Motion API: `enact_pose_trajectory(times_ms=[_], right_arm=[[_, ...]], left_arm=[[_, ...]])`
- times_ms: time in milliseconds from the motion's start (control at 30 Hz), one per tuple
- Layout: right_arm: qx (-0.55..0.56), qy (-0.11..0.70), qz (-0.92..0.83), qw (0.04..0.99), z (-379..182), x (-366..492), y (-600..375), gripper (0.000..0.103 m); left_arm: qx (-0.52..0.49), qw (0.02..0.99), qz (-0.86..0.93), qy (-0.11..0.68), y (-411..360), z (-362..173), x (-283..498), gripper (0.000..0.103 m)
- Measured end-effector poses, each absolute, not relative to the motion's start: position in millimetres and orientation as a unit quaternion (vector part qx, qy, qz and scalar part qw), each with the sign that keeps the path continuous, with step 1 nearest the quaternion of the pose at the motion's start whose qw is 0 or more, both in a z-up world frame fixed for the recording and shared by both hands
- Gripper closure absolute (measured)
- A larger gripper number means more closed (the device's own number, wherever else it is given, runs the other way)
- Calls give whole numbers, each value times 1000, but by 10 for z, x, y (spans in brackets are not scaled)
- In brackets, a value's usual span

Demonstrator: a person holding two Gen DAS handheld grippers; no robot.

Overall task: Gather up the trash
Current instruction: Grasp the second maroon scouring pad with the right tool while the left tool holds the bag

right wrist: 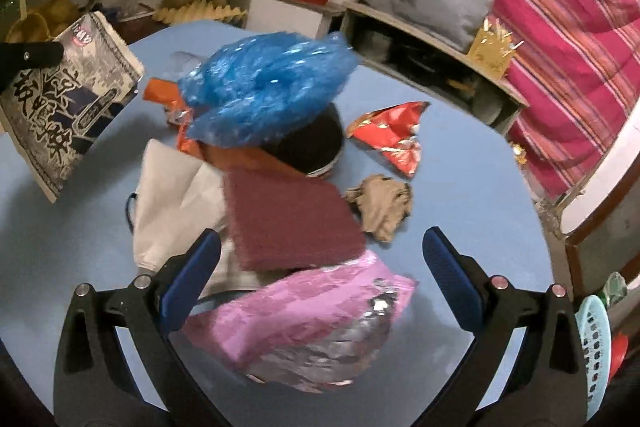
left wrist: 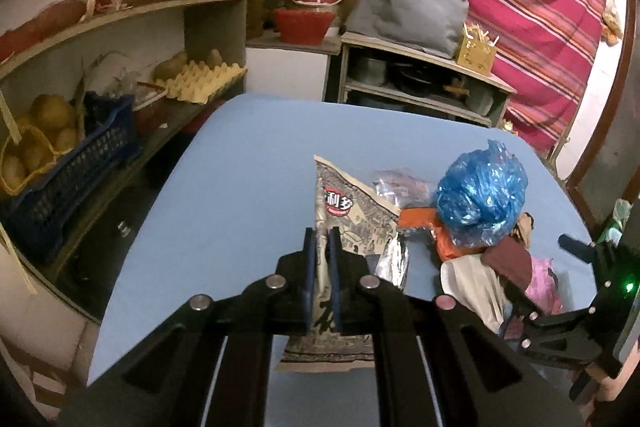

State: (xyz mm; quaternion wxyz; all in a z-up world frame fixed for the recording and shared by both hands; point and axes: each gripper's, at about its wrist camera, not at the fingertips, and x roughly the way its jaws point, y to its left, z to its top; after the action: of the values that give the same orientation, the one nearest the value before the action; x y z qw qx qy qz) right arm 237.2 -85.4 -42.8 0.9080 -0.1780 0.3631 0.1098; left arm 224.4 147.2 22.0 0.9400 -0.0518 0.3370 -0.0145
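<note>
My left gripper (left wrist: 322,243) is shut on a grey printed snack bag (left wrist: 348,211), which hangs lifted off the blue table (left wrist: 240,179); in the right wrist view the same snack bag (right wrist: 68,99) is at the far left, clear of the table. My right gripper (right wrist: 320,251) stands open above a pink wrapper (right wrist: 304,311) with a silver foil lining, not touching it. Behind that lie a maroon scouring pad (right wrist: 292,223), a white mask (right wrist: 172,207), a crumpled blue plastic bag (right wrist: 264,87), a red foil wrapper (right wrist: 396,139) and a brown paper wad (right wrist: 384,207).
Shelves (left wrist: 120,15) at the left carry potatoes, an egg tray (left wrist: 204,79) and a blue crate (left wrist: 72,171). A low cabinet (left wrist: 424,83) and a striped pink cloth (left wrist: 520,7) stand behind the table. A black round container (right wrist: 316,143) sits under the blue bag. A light blue basket (right wrist: 596,339) is at the right edge.
</note>
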Motion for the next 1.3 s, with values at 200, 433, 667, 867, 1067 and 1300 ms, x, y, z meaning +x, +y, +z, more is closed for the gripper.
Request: enact_pose_trajectory(times_ms=[200, 433, 667, 867, 1067, 1300], right_arm=[[-178, 365, 113, 907, -449, 2453, -880, 28], [-115, 356, 106, 921, -260, 2643, -1161, 51], [-119, 336, 150, 922, -153, 2603, -1102, 86], [-89, 293, 165, 937, 120, 2439, -1229, 88], [-53, 274, 171, 945, 354, 2292, -1507, 88], [5, 247, 157, 956, 646, 2119, -2053, 88]], left_arm=[[-69, 938, -11, 340, 1586, 190, 2249, 96], [-62, 940, -10, 336, 1531, 192, 2224, 96], [-66, 941, -9, 331, 1489, 239, 2226, 96], [-57, 946, 5, 320, 1436, 305, 2180, 96], [-48, 957, 10, 287, 1318, 540, 1986, 96], [-17, 971, -2, 239, 937, 946, 1804, 96]])
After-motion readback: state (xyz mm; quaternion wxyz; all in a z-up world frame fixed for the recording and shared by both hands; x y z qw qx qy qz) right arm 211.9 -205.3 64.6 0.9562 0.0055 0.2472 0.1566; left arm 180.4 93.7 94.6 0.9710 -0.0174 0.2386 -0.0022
